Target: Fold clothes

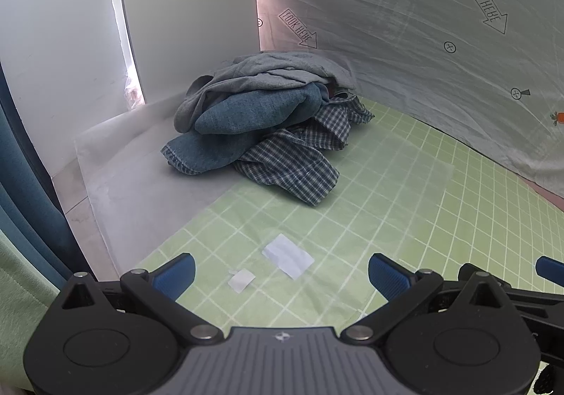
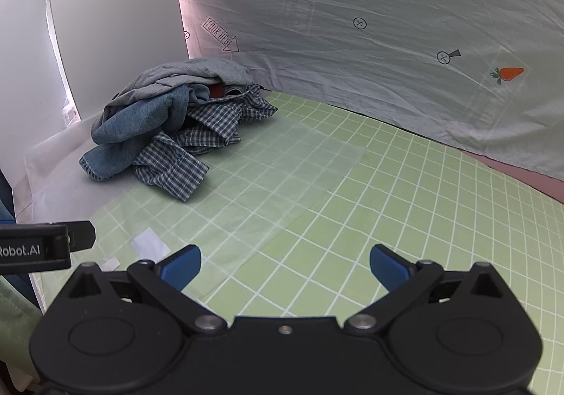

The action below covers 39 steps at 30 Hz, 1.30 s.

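Both the left tool (image 1: 281, 270) and right tool (image 2: 285, 263) are spread wide, empty; reach ahead-left, pinch one shirt (image 2: 183, 148) edge from the clothes pile (image 1: 261, 120).

Both wrist cameras are sitting low over the green grid mat (image 1: 405, 218), looking forward along their own open fingers toward the far corner. The left view is facing the clothes pile (image 1: 268, 120) nearly head-on and somewhat nearer; the right view is looking from further right, placing the pile (image 2: 169, 127) at its left. Both are sharing the pile, mat, paper scraps (image 1: 287, 255) and printed sheet (image 2: 352, 60).
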Available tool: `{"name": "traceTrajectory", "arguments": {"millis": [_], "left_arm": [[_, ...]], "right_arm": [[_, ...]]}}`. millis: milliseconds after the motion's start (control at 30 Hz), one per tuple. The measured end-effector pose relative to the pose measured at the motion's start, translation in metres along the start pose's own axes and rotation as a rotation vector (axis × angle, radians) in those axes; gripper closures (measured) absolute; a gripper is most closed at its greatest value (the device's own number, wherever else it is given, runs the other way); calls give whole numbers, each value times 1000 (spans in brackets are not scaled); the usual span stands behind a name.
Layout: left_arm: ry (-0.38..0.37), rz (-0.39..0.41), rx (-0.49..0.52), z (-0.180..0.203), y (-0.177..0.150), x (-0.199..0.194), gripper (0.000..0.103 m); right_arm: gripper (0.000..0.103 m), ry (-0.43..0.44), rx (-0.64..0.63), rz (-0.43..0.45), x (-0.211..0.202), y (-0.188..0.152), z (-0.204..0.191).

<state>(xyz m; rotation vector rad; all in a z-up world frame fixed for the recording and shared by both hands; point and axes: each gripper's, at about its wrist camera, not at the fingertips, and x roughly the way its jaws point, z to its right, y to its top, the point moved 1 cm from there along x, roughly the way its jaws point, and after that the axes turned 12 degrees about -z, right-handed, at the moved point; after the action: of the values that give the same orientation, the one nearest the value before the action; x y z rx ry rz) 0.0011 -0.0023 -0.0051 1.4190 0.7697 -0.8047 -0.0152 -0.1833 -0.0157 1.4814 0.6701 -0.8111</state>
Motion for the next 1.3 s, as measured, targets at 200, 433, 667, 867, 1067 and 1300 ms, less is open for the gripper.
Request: {"name": "traceTrajectory", "arguments": {"millis": [200, 433, 667, 867, 1067, 1300], "left_arm": [[2, -2, -1, 0, 0, 0, 0], [3, -2, -4, 2, -3, -2, 0], [12, 0, -12, 5, -6, -5, 0], [20, -2, -19, 9, -10, -9, 0], [34, -20, -34, 15, -16, -10, 0], [56, -69, -49, 14, -24, 3, 0]], "right_arm": [[0, -6, 8, 2, -1, 0, 2], [0, -4, 7, 3, -3, 0, 3], [0, 0, 6, 2, -4, -2, 5], [0, 7, -1, 0, -5, -5, 9], [0, 15, -12, -9, -7, -6, 15], [0, 26, -13, -34, 2, -7, 24]]}}
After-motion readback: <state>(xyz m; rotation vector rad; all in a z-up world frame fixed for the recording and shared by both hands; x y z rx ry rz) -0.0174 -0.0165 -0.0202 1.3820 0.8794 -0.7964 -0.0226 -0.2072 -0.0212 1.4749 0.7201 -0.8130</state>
